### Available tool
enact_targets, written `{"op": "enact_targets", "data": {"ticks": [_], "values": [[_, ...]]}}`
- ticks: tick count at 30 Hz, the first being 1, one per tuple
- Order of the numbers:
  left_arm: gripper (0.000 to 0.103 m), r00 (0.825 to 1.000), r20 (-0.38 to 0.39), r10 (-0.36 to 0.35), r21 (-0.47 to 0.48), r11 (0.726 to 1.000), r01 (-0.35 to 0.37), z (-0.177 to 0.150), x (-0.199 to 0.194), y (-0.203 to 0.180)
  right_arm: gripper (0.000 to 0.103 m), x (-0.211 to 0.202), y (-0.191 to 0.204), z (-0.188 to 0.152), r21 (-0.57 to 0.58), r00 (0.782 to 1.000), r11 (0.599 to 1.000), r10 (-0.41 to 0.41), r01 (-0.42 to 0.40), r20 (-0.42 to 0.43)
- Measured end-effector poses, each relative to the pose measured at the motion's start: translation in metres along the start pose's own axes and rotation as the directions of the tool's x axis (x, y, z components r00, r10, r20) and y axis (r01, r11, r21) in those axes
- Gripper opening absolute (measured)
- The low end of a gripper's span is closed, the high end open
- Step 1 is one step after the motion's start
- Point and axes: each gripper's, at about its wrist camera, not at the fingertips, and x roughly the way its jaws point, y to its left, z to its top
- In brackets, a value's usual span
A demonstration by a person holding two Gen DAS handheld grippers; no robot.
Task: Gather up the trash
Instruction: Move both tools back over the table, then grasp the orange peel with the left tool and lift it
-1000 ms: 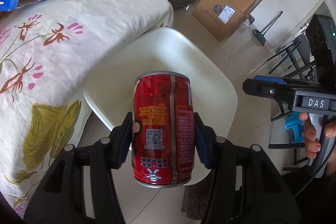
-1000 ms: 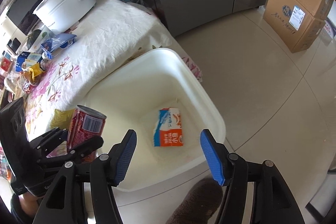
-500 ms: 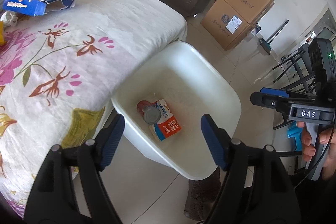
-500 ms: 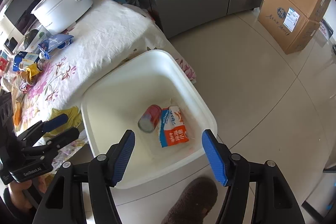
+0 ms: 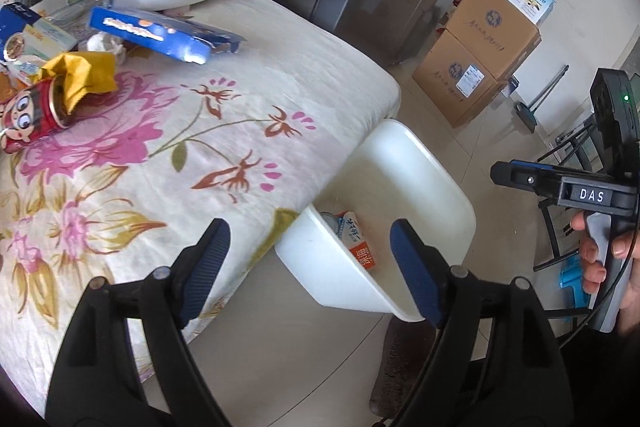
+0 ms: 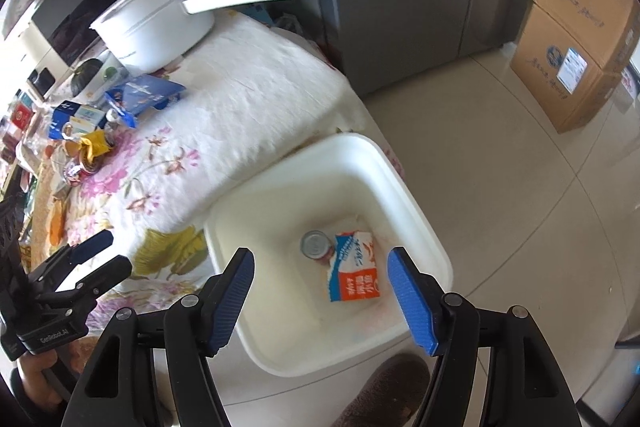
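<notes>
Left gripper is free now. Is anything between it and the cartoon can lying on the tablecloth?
Nothing visible blocks it. The left gripper, jaws opening and empty, faces bare flowered tablecloth up to the cartoon can. Crumpled yellow wrapper is stuffed into the can's open mouth, and other litter lies behind it.

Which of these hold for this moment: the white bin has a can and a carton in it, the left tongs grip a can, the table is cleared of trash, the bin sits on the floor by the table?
1. The white bin holds a can and a carton. True.
2. The left tongs grip a can. False: they hold nothing, and their jaws are opening.
3. The table is cleared of trash. False: a red can, yellow wrapper and blue box lie on it.
4. The bin sits on the floor beside the table. True.
</notes>
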Motion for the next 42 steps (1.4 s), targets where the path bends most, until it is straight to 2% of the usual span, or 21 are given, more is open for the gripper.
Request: {"op": "enact_targets", "data": {"ticks": [8, 10, 14, 22, 28, 33, 37, 42], "values": [[0.089, 0.994, 0.049, 0.095, -0.074, 0.993, -0.092, -0.004, -0.043, 0.046, 0.076, -0.004, 0.058, 0.021, -0.079, 0.998, 0.996, 0.043, -0.04, 0.037], [0.097, 0.991, 0.057, 0.124, -0.093, 0.989, -0.118, -0.007, -0.053, 0.057, 0.076, -0.002, 0.073, 0.025, -0.093, 0.998, 0.994, 0.055, -0.052, 0.037], [0.1, 0.982, 0.067, 0.179, -0.124, 0.978, -0.17, -0.013, -0.071, 0.078, 0.077, 0.003, 0.101, 0.03, -0.118, 0.997, 0.991, 0.071, -0.066, 0.038], [0.102, 0.955, 0.061, 0.289, -0.189, 0.943, -0.273, -0.029, -0.096, 0.121, 0.08, 0.014, 0.147, 0.035, -0.141, 0.995, 0.987, 0.081, -0.073, 0.05], [0.102, 0.923, 0.052, 0.382, -0.227, 0.904, -0.362, -0.035, -0.118, 0.155, 0.085, 0.024, 0.178, 0.037, -0.192, 0.997, 0.98, 0.059, -0.047, 0.059], [0.102, 0.902, 0.054, 0.428, -0.267, 0.877, -0.4, -0.035, -0.134, 0.194, 0.085, 0.036, 0.202, 0.036, -0.245, 0.998, 0.969, 0.043, -0.029, 0.052], [0.102, 0.906, 0.031, 0.422, -0.296, 0.87, -0.394, -0.034, -0.128, 0.219, 0.086, 0.047, 0.218, 0.037, -0.268, 0.998, 0.963, 0.047, -0.035, 0.036], [0.102, 0.922, 0.031, 0.386, -0.346, 0.869, -0.352, -0.032, -0.109, 0.232, 0.086, 0.061, 0.232, 0.039, -0.273, 0.999, 0.961, 0.045, -0.04, 0.013]]}}
